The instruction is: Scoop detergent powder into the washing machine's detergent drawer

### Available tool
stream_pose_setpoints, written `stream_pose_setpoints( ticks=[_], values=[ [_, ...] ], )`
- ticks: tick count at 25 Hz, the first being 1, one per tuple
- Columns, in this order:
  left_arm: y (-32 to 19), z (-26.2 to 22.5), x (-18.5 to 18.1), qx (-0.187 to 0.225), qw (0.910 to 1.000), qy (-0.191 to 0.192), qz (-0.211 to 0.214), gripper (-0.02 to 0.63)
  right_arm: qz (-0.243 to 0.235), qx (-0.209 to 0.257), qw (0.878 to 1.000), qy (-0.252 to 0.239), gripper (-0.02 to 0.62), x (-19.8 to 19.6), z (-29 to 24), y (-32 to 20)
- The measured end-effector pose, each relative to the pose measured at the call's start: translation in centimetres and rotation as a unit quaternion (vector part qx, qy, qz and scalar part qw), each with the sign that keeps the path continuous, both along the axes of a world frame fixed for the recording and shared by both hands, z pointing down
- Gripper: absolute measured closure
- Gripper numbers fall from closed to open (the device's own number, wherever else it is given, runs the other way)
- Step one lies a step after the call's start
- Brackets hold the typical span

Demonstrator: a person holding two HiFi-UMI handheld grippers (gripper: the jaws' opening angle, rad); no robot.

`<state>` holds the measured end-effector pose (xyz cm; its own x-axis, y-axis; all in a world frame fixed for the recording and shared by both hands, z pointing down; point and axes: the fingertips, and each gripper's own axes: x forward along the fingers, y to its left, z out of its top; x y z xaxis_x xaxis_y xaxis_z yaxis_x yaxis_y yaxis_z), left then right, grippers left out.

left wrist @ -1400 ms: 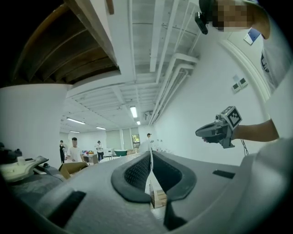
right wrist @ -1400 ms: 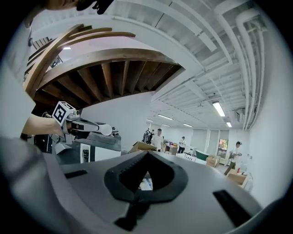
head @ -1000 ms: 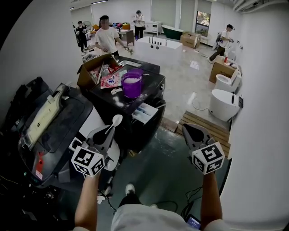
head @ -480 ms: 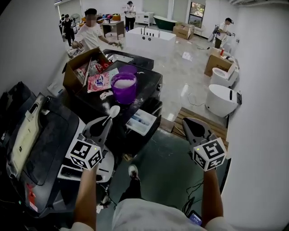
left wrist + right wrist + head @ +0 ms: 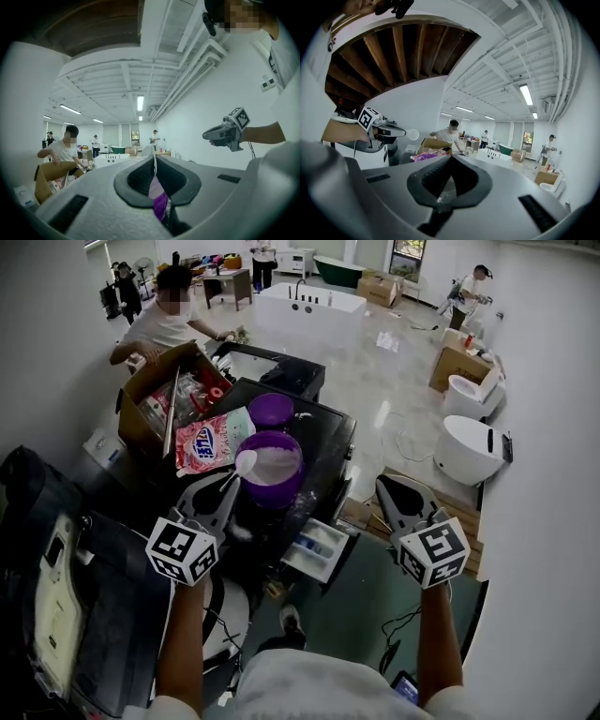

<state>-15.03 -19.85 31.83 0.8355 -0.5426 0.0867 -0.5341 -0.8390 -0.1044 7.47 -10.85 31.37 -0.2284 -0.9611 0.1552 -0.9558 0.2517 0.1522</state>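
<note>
Below the tub (image 5: 274,494), the pulled-out drawer (image 5: 320,551) shows only from above.

One left gripper (image 5: 228,487), one right gripper (image 5: 395,487), one spoon (image 5: 245,463), one purple tub (image 5: 277,487), one purple lid (image 5: 271,411), one detergent bag (image 5: 210,442), one drawer (image 5: 320,552).

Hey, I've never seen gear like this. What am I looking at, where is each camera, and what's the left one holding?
There is no robot: a person holds a two-jaw gripper in each hand. One picture comes from a camera on the person's head, looking down. The other two come from cameras riding on the grippers, looking along their jaws. The left gripper is shut on a white spoon, near a purple tub of white powder on a black washing machine. A detergent bag lies beside the tub, and the detergent drawer is pulled out. The right gripper is shut and empty.
</note>
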Motion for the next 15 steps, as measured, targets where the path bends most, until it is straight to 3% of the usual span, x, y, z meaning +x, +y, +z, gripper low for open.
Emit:
stream_pose_setpoints(
  ticks=[9,12,15],
  values=[
    [-4.8,1.3,0.9,-0.021,0.9997,-0.013,0.004,0.591,0.006,-0.007,1.0,-0.001,0.598,1.5,0.2,-4.7],
    [-5.7,1.5,2.0,-0.013,0.9987,-0.047,0.013,0.591,0.002,-0.014,1.0,-0.001,0.598,2.5,0.8,-5.3],
    [-6.1,1.8,3.5,0.012,0.9933,-0.109,0.037,0.591,-0.013,-0.021,1.0,-0.002,0.598,3.0,1.3,-5.9]
  ],
)
